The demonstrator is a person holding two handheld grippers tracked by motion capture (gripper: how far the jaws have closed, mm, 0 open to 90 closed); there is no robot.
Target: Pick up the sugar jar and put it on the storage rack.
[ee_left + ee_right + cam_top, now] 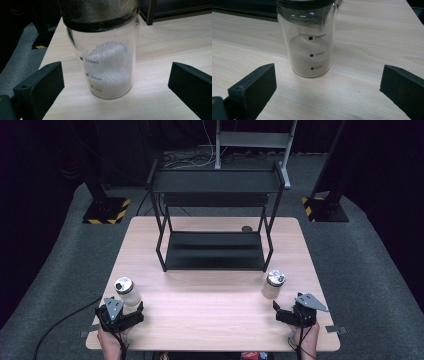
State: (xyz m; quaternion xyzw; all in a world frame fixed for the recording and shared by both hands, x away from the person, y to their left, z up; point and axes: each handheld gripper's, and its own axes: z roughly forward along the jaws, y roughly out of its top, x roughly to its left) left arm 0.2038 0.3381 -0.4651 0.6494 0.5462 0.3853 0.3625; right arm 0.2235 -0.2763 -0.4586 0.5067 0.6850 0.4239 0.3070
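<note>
Table: pale wood-grain rectangular tabletop, standing on grey carpet.
Shelf rack: black metal two-tier frame at the far middle of the table, with a flat lower deck and a raised upper tray; both tiers bare.
Small dark object: round and dark, on the table behind the rack's right legs; too small to tell what it is.
Left jar: clear glass cylindrical jar with a dark lid and white granules inside, upright near the table's front left corner; also in the high view. Printed volume marks run up its side; the granules are heaped unevenly, higher on one side.
Right jar: clear glass cylindrical jar with a dark lid and fine beige powder inside, upright near the front right of the table; also in the high view. Same printed marks; the powder surface slopes.
Left gripper: black two-jaw tool held in a hand at the front left edge, jaws spread wide and released. The white-granule jar stands just ahead of it, in line with the gap, and neither pad touches the glass.
Right gripper: black two-jaw tool with a grey three-cornered plate on top, held at the front right edge, jaws likewise spread and holding nothing. The beige-powder jar stands near, ahead of the gap, untouched.
Spacing: the two jars are well apart, one at each side, both nearer the person than the rack.
</note>
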